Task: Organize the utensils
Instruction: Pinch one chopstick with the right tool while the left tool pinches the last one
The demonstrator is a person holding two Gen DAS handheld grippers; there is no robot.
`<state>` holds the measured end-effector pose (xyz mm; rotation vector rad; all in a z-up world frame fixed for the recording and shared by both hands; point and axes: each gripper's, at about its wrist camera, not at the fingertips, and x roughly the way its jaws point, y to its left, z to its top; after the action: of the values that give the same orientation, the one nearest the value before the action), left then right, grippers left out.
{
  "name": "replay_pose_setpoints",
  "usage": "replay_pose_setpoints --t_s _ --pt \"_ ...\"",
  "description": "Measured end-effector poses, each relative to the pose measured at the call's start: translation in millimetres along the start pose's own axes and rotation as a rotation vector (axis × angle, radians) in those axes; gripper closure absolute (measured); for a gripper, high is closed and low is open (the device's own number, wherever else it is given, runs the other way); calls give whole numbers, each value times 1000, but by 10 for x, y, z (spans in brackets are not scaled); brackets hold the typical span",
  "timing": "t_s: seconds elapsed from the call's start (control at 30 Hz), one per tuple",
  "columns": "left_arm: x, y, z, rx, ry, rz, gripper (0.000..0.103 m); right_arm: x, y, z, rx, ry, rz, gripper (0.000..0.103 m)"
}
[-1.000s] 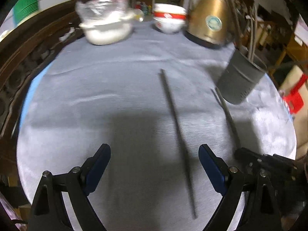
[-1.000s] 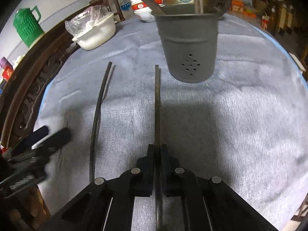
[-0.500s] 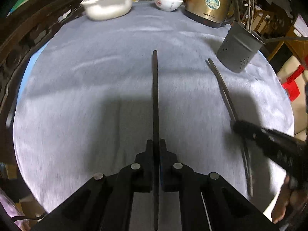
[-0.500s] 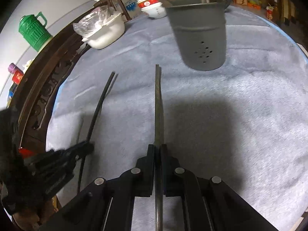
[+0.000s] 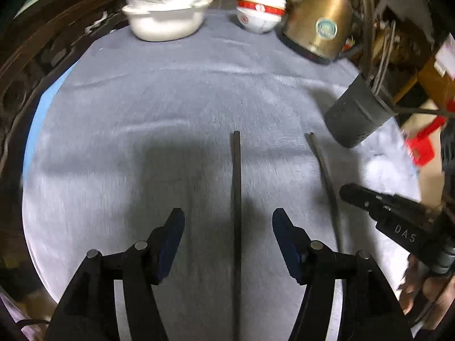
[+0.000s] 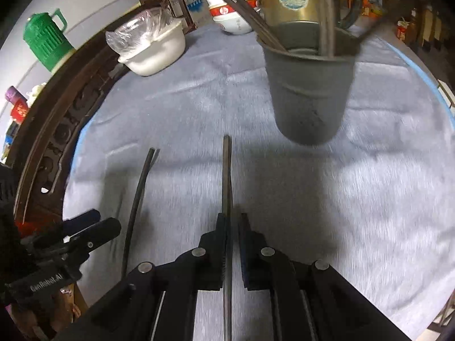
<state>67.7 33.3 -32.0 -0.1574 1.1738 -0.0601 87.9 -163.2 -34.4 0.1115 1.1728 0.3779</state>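
One dark chopstick [image 5: 236, 199] lies on the grey cloth between the blue pads of my left gripper [image 5: 229, 227], whose jaws are opening and stand well apart from it. A second chopstick [image 6: 226, 176] runs between the pads of my right gripper [image 6: 231, 221]. Those jaws are just opening: the stick rests against the left pad, with a slim gap at the right pad. The grey perforated holder [image 6: 310, 93], with several utensils in it, stands just beyond that stick's tip. In the left wrist view the holder [image 5: 352, 116] is at the right, above the right gripper [image 5: 345, 191].
At the table's far side stand a white bowl with a plastic bag [image 5: 165, 20], stacked red-and-white bowls [image 5: 260, 11] and a gold kettle [image 5: 318, 28]. A carved dark wood rail [image 6: 57, 119] curves along the left edge, and a green jug [image 6: 45, 42] stands behind it.
My left gripper shut on its chopstick half a second ago and has opened again. The right gripper's pads have parted slightly. The right wrist view has drawn closer to the holder.
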Motion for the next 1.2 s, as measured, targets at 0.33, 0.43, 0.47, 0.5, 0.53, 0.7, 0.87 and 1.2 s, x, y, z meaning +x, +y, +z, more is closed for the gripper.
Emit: replay_pose_setpoints --t_s 0.33,0.43,0.47,0.5,0.53,0.7,0.87,1.2 --pt "421 -70 261 27 110 63 39 312 77 281 -29 92 -55 76" --pt "453 -93 309 42 89 108 80 313 26 277 -20 94 -40 96" --pt "462 -57 332 30 102 98 96 303 -13 265 -7 98 -24 96" --pt "463 -11 346 8 114 65 97 284 -49 244 -1 99 -22 96" --pt "464 37 353 -16 122 41 97 271 -69 230 0 99 -27 96" --pt "457 243 317 -150 145 -24 97 218 -256 153 66 112 10 94" --pt "519 175 472 -116 208 -28 83 269 -160 242 -3 174 -31 93" --pt "630 -143 537 24 230 66 97 373 -77 390 -73 221 -57 94"
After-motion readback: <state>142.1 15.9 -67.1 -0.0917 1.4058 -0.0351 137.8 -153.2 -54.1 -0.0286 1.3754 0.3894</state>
